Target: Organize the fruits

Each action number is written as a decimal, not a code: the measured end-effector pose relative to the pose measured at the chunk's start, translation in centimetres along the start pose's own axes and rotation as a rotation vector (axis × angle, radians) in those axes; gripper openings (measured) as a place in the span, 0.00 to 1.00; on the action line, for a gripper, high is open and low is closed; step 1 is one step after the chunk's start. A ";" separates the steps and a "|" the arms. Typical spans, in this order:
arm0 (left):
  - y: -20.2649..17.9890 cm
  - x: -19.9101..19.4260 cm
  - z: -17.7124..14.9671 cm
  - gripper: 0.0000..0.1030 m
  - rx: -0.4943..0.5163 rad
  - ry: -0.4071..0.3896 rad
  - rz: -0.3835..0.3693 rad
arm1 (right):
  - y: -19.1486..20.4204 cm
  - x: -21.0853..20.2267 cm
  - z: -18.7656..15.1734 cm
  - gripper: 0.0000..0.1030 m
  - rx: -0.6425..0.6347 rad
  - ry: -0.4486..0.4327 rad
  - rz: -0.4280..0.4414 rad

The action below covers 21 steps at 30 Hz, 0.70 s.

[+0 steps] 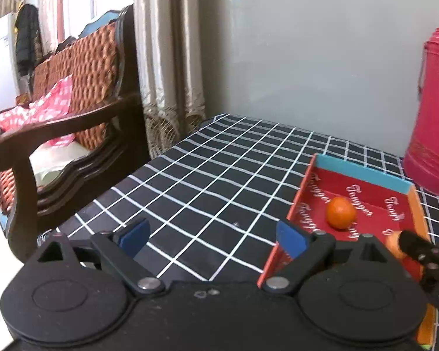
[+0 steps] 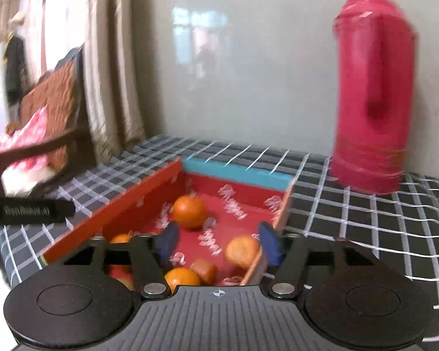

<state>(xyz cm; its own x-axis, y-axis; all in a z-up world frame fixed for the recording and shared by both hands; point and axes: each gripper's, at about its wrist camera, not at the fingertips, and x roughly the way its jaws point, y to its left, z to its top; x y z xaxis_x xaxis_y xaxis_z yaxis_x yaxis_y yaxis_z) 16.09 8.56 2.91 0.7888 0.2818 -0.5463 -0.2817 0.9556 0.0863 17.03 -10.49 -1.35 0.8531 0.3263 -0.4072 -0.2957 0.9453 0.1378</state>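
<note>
Several oranges (image 2: 188, 211) already lie in the red tray (image 2: 114, 204) on the checked tabletop (image 1: 207, 175), so both the right gripper (image 2: 219, 241) and left gripper (image 1: 216, 235), jaws spread and empty, should withdraw gently without bumping its rim.

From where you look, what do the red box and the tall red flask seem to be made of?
Box: probably printed cardboard, matte; thin flat walls with straight edges, white lettering on the red floor, one blue end wall. Flask: likely painted metal or hard plastic, slightly glossy; rigid body with a built-in handle. Blur leaves it open.
</note>
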 end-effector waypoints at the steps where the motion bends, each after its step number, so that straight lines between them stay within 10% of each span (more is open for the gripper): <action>1: -0.1 -0.3 0.1 0.85 0.002 -0.008 -0.012 | -0.2 -0.8 0.0 0.85 0.011 -0.027 -0.023; 9: 0.3 -6.6 -2.9 0.90 0.066 -0.032 -0.133 | -0.8 -10.0 -2.0 1.00 0.100 -0.092 -0.266; 21: 3.2 -18.1 -5.8 0.94 0.135 -0.127 -0.187 | 2.9 -21.9 -3.1 1.00 0.204 -0.067 -0.315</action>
<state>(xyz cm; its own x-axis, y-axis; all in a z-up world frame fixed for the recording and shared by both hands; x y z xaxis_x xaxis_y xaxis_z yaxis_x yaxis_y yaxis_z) -2.22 6.05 8.26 0.8850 0.0997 -0.4548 -0.0557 0.9925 0.1091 -3.87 -14.90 5.19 0.9166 0.0123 -0.3995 0.0716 0.9783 0.1944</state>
